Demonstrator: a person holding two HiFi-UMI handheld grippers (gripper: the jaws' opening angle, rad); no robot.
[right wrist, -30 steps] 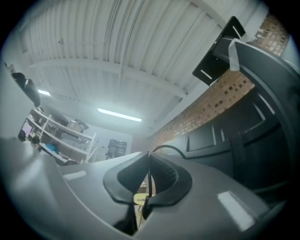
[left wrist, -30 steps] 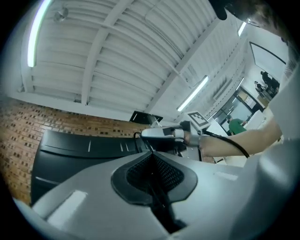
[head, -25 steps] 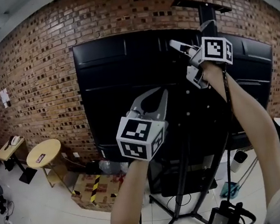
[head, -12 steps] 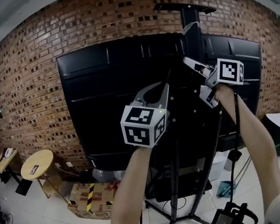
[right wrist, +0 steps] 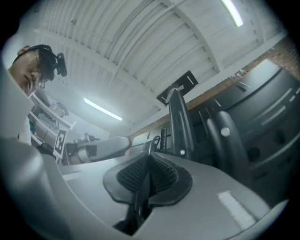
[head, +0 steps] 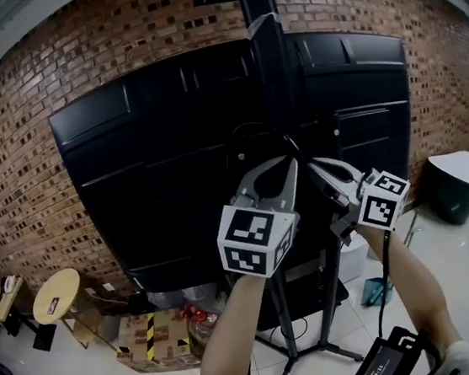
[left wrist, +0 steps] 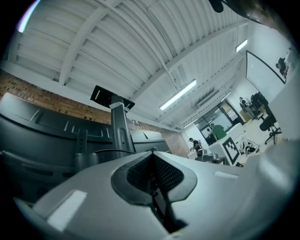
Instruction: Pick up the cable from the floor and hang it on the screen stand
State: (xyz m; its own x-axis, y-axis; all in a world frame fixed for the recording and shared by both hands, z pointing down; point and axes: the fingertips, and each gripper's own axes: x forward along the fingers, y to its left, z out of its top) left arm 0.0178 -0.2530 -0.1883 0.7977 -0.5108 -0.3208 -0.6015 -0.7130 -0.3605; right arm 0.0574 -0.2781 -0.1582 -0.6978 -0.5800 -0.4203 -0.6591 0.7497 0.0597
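Note:
The black screen [head: 172, 164] hangs on a dark stand post [head: 269, 68] in front of a brick wall. My left gripper [head: 289, 165] and right gripper [head: 315, 166] are held up side by side before the post, tips nearly meeting. Both are shut on the thin black cable [head: 386, 278], which drops along my right arm to a power adapter [head: 384, 365] on the floor. In the left gripper view the cable [left wrist: 160, 206] runs between the closed pads, with the post [left wrist: 119, 129] beyond. The right gripper view shows the cable [right wrist: 140, 187] pinched likewise, close to the post [right wrist: 180, 119].
The stand's legs [head: 322, 351] spread on the white tiled floor. A cardboard box with hazard tape [head: 155, 335] and a round wooden stool [head: 57, 296] sit at lower left. A dark bin [head: 453, 185] stands at right. People stand far off in the left gripper view.
Both grippers have come down from beside the upper post to mid-screen height. The right one dropped furthest and closed in on the left. Both stayed shut on the cable.

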